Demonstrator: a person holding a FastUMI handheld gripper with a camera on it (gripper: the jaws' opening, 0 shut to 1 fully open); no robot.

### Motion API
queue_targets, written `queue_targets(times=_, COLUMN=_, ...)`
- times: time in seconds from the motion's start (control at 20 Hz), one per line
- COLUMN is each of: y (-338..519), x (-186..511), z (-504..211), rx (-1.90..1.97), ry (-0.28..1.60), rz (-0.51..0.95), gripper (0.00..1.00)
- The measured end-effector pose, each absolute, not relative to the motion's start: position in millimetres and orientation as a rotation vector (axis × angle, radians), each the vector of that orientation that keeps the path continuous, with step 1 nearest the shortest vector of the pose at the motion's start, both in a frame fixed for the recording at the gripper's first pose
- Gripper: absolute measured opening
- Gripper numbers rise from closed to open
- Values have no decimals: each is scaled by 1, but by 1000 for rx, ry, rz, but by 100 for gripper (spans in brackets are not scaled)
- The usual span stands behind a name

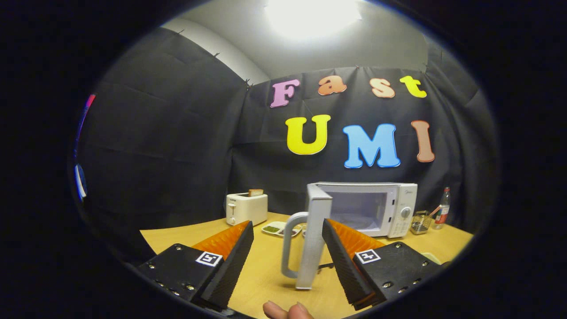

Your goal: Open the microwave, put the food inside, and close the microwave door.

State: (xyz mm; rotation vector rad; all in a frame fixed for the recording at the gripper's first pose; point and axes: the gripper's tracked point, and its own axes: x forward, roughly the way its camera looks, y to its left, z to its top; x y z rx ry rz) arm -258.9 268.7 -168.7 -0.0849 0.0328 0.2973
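Gripper (288, 248) spread wide, fingers well apart and gripping nothing. Between the fingers, edge-on: the microwave door (312, 239), swung fully open toward the camera, its curved handle (288, 246) facing the left finger. Right finger (343, 261) just beside the door's inner face; touching or not, cannot tell. Left finger (232, 261) clearly apart from the handle. Below the fingers, at the near side, two fingertips of a person's hand (287, 311).

Beyond the door, the white microwave (381, 208) on the wooden counter (266, 274), cavity open and lit pale, nothing clearly seen inside. Control panel with a round knob (405, 212) on its right side.

Left of the door and ahead of the left finger, a small plate of food (280, 229) lying on the counter, with green and darker portions on it, outside the microwave. Farther left, a white toaster (246, 208) near the back wall, a slice of bread (255, 192) standing up in its slot.

Right of the microwave, a small wire basket (420, 223) holding something thin, too small to make out, and just beyond it an upright bottle (443, 208) with a red label. Black cloth booth wall (177, 146) behind everything, bright ceiling light (312, 15) overhead.
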Motion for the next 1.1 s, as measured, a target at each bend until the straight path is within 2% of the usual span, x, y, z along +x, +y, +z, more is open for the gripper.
queue_targets(times=0.2, y=226, x=-260, z=-184, rx=-98, ry=71, rz=336, gripper=94)
queue_targets(times=0.6, y=88, x=-238, z=-237, rx=-198, ry=195, rz=247, gripper=94)
queue_targets(times=0.9, y=4, x=-235, z=-308, rx=-248, ry=447, rz=255, gripper=94)
queue_targets(times=1.1, y=-18, x=-228, z=-335, rx=-138, ry=590, rz=266, gripper=94)
